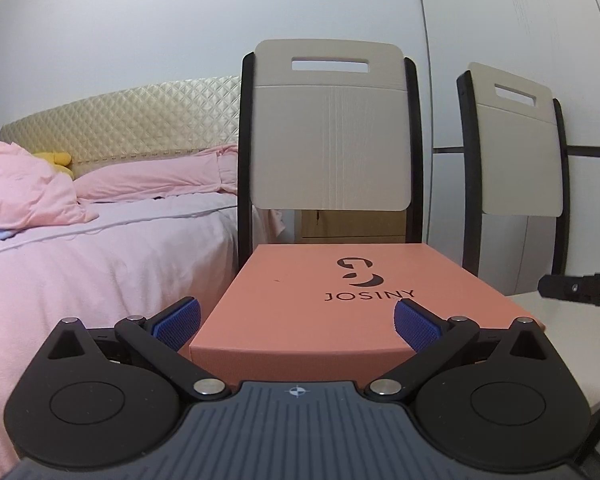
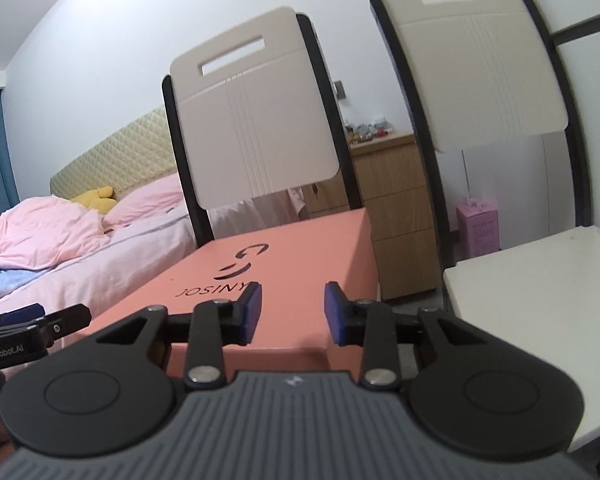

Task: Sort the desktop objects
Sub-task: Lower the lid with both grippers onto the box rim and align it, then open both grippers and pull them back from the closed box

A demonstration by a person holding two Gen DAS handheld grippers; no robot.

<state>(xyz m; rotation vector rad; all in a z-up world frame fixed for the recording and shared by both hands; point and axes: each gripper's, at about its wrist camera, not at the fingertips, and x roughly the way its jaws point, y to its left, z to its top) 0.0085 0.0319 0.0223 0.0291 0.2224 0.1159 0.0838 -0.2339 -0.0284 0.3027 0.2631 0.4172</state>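
Salmon box (image 1: 340, 304) on chair (image 1: 328, 128); both grippers' jaws apart.

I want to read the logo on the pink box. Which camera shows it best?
The left wrist view: the pink box faces it nearly straight on, with the emblem and most of JOSINY clear between the open left claw. In the right wrist view the box is skewed, and the right claw hides the last letter.

items on dresser (image 2: 366, 130) too small, box (image 2: 284, 280) front hidden
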